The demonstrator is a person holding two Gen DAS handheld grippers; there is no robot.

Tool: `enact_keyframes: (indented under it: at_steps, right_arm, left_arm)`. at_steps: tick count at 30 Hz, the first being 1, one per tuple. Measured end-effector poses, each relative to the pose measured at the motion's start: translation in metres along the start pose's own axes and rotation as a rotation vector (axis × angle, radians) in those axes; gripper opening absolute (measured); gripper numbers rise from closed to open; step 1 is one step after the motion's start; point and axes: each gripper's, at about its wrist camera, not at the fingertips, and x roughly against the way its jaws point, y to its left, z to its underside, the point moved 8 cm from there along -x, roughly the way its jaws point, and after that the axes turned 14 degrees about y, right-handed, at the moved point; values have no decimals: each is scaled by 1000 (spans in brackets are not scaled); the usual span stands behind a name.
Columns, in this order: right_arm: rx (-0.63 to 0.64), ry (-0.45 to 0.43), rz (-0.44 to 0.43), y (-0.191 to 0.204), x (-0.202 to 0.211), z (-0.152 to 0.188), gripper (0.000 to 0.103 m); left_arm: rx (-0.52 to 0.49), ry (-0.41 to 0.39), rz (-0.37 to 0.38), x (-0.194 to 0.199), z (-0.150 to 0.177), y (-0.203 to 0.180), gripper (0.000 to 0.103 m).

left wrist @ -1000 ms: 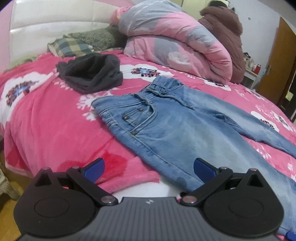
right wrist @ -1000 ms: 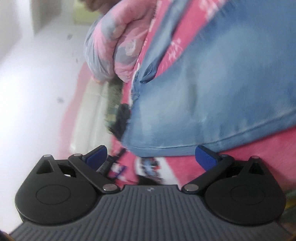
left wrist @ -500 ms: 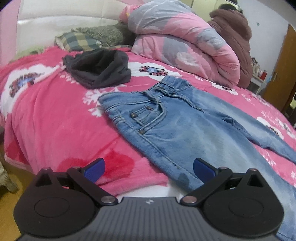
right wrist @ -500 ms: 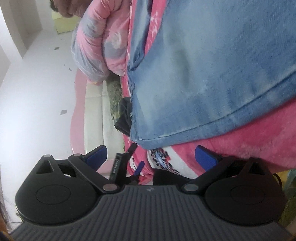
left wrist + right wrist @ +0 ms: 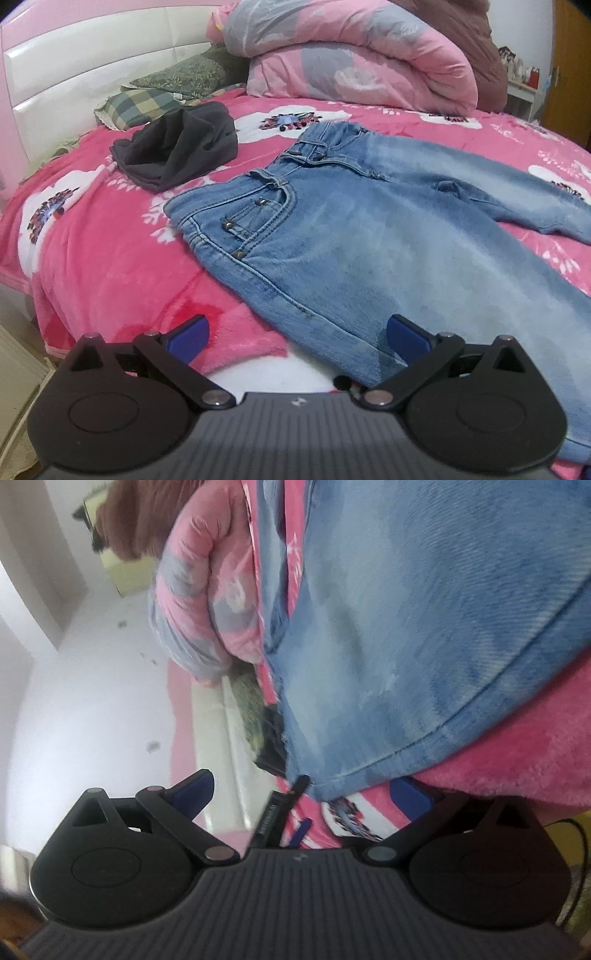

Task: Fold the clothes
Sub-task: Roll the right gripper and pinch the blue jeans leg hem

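Light blue jeans [image 5: 369, 236] lie flat on the pink flowered blanket [image 5: 99, 258], waistband toward the headboard, legs running off to the right. My left gripper [image 5: 297, 334] hovers open at the near bed edge, just short of the jeans' outer seam, nothing between its blue fingertips [image 5: 188, 334]. The right wrist view is rolled sideways: the same jeans [image 5: 424, 627] fill its upper right, their seam edge just beyond my open right gripper [image 5: 303, 792]. The left gripper [image 5: 280, 812] shows there as a thin dark shape between the fingers.
A dark grey garment [image 5: 177, 147] lies crumpled left of the waistband. Pillows [image 5: 147, 99] and a rolled pink-grey duvet [image 5: 354, 55] sit by the white headboard [image 5: 74, 74]. A brown door [image 5: 569, 70] stands at far right. Floor lies below the bed edge at left.
My left gripper has moved in closer to the bed, so the jeans look larger. The right gripper's view has swung and closed in on the jeans' seam edge. Both stay open.
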Motion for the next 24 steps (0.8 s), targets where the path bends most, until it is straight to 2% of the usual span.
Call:
enact_keyframes:
  at_steps: [11,19,24]
  right_arm:
    - [3,-59,-96,8,11,-6,102]
    - [17,-70,-50,5,5,-5,102]
    - [45,-111,-80,11,12,-7,101]
  left_arm:
    - [5,30,-25,-9,3,1,103]
    - [-2,26,-36,-9,3,0,103]
    - [-3,26,-36,-9,3,0,103]
